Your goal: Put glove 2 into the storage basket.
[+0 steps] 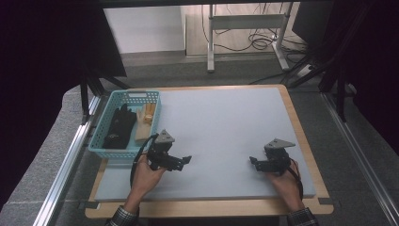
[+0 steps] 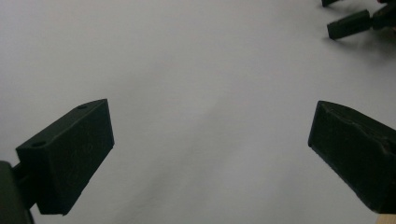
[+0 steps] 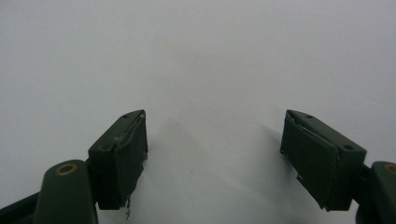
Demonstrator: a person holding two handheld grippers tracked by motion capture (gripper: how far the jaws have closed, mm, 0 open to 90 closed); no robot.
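Note:
My left gripper rests low over the grey table mat, just right of a light blue basket; in the left gripper view its jaws stand wide apart with bare mat between them. My right gripper sits near the mat's front right, pointing left; the right gripper view shows it open and holding nothing. In the basket lie a black glove and a tan glove. The tips of the right gripper appear at the top right of the left gripper view.
The mat lies on a wooden tabletop with metal rails along both sides. Beyond the table's far edge stands a white table frame with cables on the floor.

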